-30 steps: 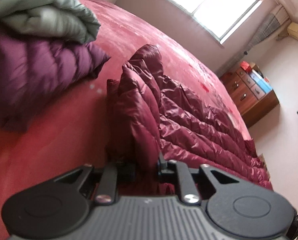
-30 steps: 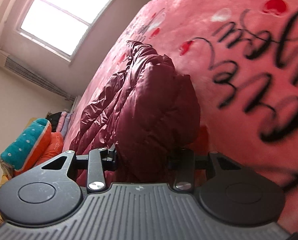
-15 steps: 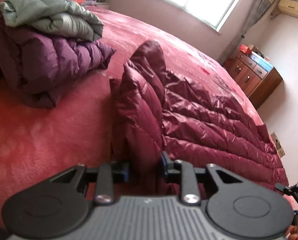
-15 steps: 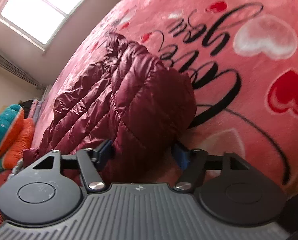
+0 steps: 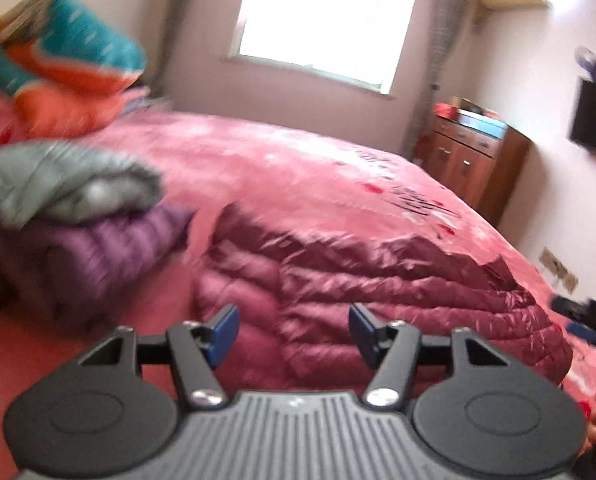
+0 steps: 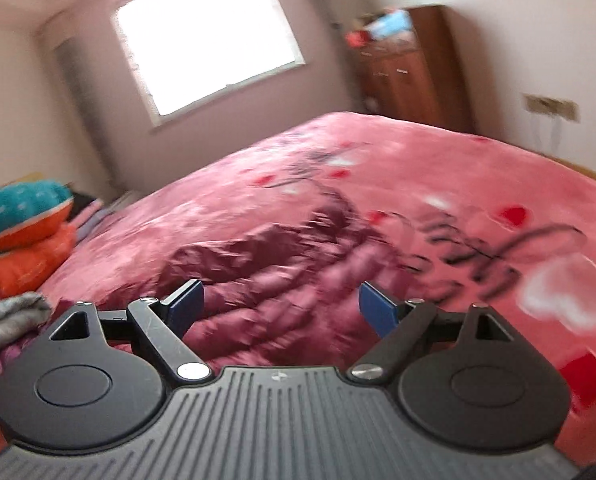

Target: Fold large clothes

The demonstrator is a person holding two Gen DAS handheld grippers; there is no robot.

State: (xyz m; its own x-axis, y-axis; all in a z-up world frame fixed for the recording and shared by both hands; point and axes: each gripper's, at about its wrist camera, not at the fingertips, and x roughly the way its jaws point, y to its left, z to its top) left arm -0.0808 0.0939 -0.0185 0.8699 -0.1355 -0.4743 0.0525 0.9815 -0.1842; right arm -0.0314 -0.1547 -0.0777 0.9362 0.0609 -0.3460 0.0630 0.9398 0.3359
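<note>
Nearest the left wrist camera, the left gripper [image 5: 293, 334] stands with its blue pads apart and nothing clamped between them; its jaws have just been opening, and the maroon down jacket [image 5: 378, 300] lies free beyond the pads. The right gripper [image 6: 280, 306] is spread wider; its jaws have just been opening too, with no fabric pinched.

The jacket lies flattened on the pink bedspread [image 5: 298, 160] across the near part of the bed (both views are motion-blurred, so its folds are hard to read). In the right wrist view the maroon down jacket [image 6: 282, 280] lies just left of the black lettering and hearts printed on the spread.

Left of the jacket sits a purple puffer coat [image 5: 98, 252] with a grey garment [image 5: 58, 184] on top. Beyond the jacket, at the far left of the bed, is a teal and orange bundle [image 5: 58, 64]. Past the bed are a bright window [image 5: 322, 20] and, to its right, a wooden cabinet [image 5: 474, 160].
</note>
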